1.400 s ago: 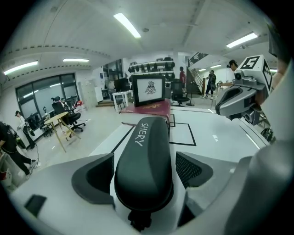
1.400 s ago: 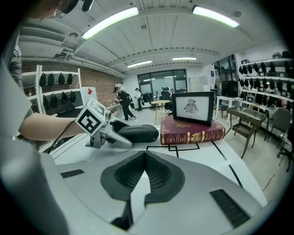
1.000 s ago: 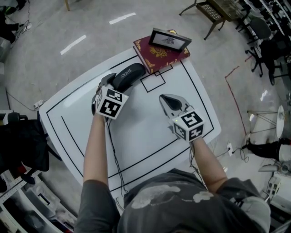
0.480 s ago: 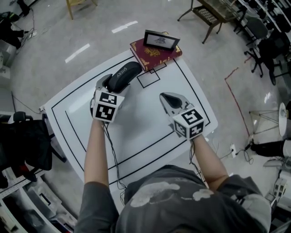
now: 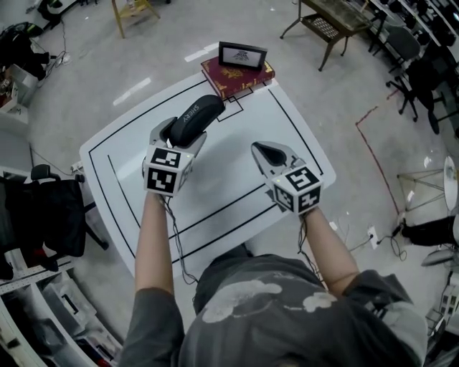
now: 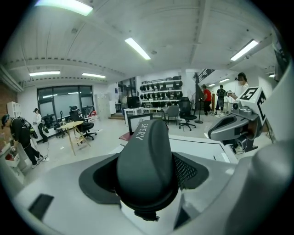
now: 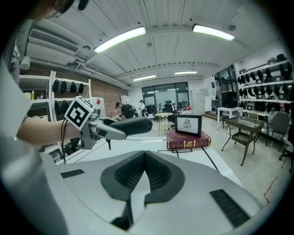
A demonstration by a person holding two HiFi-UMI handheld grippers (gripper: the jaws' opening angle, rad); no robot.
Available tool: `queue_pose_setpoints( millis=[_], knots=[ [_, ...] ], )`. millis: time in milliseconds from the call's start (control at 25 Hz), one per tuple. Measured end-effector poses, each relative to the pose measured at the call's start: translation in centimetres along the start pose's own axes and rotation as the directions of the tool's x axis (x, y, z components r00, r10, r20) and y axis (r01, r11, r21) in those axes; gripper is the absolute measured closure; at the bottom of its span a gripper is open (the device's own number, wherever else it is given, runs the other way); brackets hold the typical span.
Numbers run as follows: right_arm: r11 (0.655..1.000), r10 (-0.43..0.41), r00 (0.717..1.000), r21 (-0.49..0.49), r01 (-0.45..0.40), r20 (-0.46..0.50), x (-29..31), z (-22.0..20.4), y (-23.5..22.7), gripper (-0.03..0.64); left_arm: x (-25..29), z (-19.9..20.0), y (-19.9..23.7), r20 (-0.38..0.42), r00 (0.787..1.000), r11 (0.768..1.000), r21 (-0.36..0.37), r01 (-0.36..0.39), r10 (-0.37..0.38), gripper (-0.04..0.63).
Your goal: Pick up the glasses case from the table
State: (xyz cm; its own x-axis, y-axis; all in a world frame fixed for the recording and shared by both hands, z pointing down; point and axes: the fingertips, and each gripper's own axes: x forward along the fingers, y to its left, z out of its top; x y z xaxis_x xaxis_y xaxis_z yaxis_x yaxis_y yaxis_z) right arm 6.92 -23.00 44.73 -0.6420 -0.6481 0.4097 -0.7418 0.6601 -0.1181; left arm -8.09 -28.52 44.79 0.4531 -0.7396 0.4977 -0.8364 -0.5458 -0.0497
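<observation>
Case: black, oblong, white lettering along the lid. Clamped at its near end between the jaws of the left gripper, pads pressed on both long sides, far end jutting well beyond the tips. Held clear of the table, roughly level, over the far-left part.

Far end aimed toward a red book lying at the table's far edge; near it, not touching. On the book, a small black frame, propped upright, pale picture inside.

To the right of the case and well apart from it, the right gripper: jaws together, nothing between them. Also above the table, pointing much the same way as the left.

Behind each gripper, a cube with square markers, then a bare forearm and a grey shirt.

Table white, marked with black lines; a small square outline drawn just before the book.

All around, pale glossy floor. Black chair close by on the left; low dark table farther off, beyond the book.
</observation>
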Motion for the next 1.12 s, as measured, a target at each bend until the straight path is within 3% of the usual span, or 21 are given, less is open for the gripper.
queue_pose_setpoints(
  millis=[600,960,1120],
  knots=[
    [1.0,0.017,0.996,-0.024,-0.015,0.085,-10.9,-2.0,4.8,0.617,-10.4,-1.3,-10.9,0.04,0.999,0.999,0.013,-0.035,0.035,0.259],
    [1.0,0.021,0.991,-0.012,-0.02,0.13,-18.5,-4.6,8.5,0.618,-18.0,-4.4,-17.6,0.049,0.996,0.997,-0.02,-0.073,0.073,0.259],
    [0.998,0.039,0.993,-0.06,-0.032,0.115,-20.8,-6.1,10.7,0.617,-20.9,-6.7,-20.3,0.039,0.995,0.995,-0.043,-0.092,0.093,0.259]
  ],
)
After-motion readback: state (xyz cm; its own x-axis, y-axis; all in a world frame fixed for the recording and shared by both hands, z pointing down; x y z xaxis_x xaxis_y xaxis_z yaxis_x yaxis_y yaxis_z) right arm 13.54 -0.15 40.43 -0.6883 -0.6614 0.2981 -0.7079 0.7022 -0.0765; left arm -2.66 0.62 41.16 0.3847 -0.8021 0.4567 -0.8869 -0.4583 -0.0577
